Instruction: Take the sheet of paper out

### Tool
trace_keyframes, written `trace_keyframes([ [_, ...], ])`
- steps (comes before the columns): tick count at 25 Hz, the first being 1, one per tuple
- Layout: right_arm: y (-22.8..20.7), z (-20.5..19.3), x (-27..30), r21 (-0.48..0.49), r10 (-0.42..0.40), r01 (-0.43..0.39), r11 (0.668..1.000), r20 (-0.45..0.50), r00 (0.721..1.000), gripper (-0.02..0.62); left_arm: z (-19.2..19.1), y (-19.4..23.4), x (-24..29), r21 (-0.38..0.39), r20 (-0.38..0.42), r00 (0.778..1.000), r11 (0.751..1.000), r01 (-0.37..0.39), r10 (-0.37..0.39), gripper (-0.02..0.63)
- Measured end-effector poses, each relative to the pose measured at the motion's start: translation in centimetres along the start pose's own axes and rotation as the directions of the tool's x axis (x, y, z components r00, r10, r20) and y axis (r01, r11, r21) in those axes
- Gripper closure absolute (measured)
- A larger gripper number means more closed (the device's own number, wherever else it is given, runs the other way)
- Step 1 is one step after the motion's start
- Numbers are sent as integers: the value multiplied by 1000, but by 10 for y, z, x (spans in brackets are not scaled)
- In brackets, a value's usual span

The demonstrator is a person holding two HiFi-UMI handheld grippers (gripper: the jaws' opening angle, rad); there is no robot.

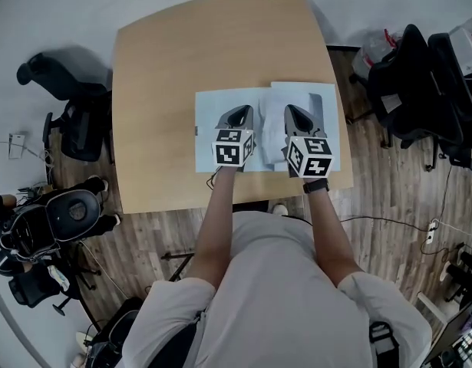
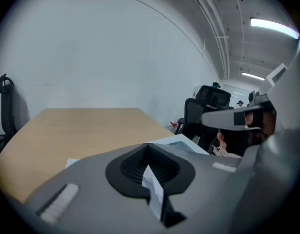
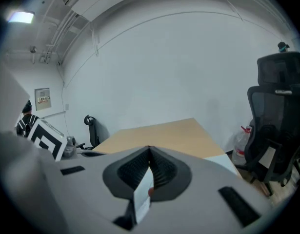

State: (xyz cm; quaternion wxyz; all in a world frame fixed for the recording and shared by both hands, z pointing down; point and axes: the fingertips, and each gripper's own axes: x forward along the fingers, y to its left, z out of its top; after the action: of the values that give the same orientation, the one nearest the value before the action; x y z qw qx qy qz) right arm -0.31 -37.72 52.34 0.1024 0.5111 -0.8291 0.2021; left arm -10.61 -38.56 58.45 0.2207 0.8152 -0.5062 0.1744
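Two pale blue-white sheets lie side by side on the wooden table (image 1: 182, 60), near its front edge. The left sheet (image 1: 211, 110) is slightly overlapped by the right sheet (image 1: 297, 94). My left gripper (image 1: 240, 113) is over the left sheet, jaws shut and empty. My right gripper (image 1: 295, 115) is over the right sheet, its jaws closed tip to tip. The left gripper view has the shut tips (image 2: 148, 145) in front of a sheet edge (image 2: 181, 141). The right gripper view shows the meeting tips (image 3: 150, 148) and a sheet corner (image 3: 223, 161). Whether either gripper touches the paper I cannot tell.
Black office chairs stand to the left (image 1: 70, 121) and to the right (image 1: 420, 90) of the table. More gear and a chair base (image 1: 51, 221) sit at the lower left. A plastic bottle (image 1: 370, 56) and cables lie on the wooden floor (image 1: 389, 198).
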Motion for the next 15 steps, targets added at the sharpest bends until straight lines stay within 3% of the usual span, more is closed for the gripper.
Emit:
trace_keyframes([
  [6, -10, -29, 26, 30, -16, 18, 999, -81, 997, 583, -56, 9, 29, -64, -155, 985, 996, 65, -75, 595],
  [15, -32, -55, 42, 80, -46, 58, 995, -152, 987, 583, -98, -4, 57, -140, -286, 929, 969, 202, -235, 565],
])
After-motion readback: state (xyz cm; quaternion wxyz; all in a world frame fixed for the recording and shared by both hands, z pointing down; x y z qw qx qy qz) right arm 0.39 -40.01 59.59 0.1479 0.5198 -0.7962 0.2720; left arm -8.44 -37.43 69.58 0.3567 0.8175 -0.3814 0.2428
